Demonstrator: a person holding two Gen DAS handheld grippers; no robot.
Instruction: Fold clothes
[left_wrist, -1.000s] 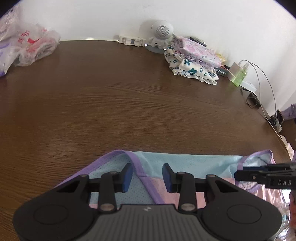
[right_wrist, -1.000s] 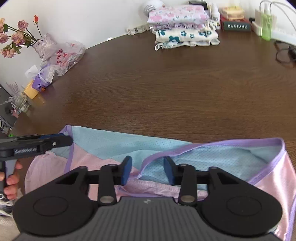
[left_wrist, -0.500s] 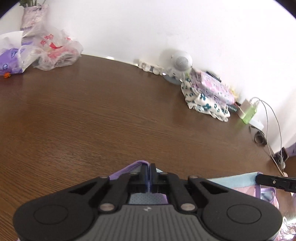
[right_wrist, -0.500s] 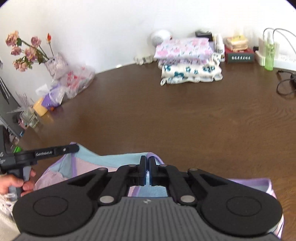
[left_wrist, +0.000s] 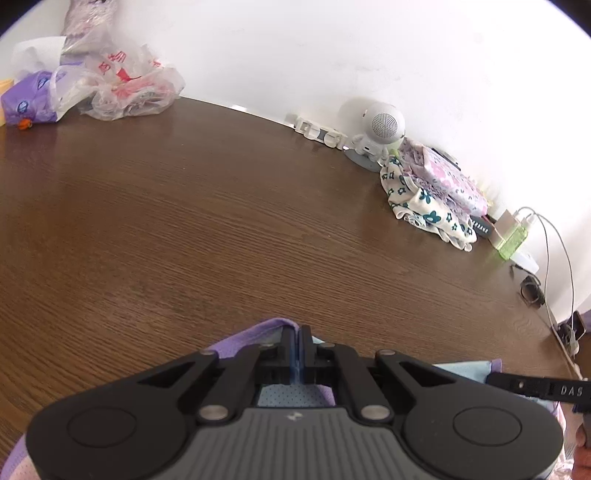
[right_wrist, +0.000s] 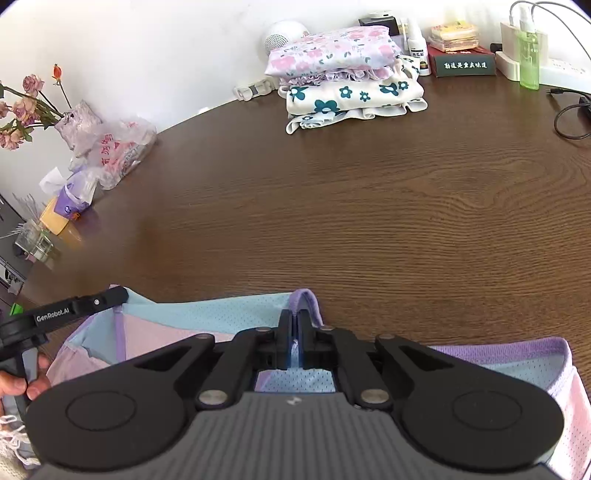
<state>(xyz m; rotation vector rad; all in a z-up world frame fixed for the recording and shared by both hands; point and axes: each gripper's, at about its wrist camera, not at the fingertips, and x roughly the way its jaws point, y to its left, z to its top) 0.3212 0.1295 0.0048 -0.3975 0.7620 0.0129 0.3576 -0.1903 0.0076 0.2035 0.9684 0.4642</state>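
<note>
1. Garment (right_wrist: 229, 317): pale blue mesh with pink panels and lilac trim. I see it lying at the near edge of the bench (right_wrist: 369, 206), well apart from the folded stack, with two points of its trimmed edge pinched up.
2. Left gripper (left_wrist: 296, 350): I read its jaws as closed tight on a lilac-trimmed fold of the garment (left_wrist: 258, 330); blue mesh shows in the slit between them.
3. Right gripper (right_wrist: 294, 339): its jaws are likewise clamped on a loop of lilac trim, with fabric visible between them. The remaining cloth spreads to both sides of it.
4. Each gripper appears side-on in the other's view, at the garment's far end. A hand (right_wrist: 22, 380) grips the left one's handle.
5. Folded stack (right_wrist: 351, 77): floral clothes, pink-lilac print on top of white with teal flowers, at the far bench edge by the wall.
6. White round speaker (left_wrist: 384, 125): directly behind the folded stack.
7. Green spray bottle (right_wrist: 528, 55): right of the folded stack, beside a dark box (right_wrist: 463, 62).
8. Plastic bags (left_wrist: 122, 85): far left of the folded stack, along the wall.
9. Vase of dried roses (right_wrist: 77, 120): beside those bags.
</note>
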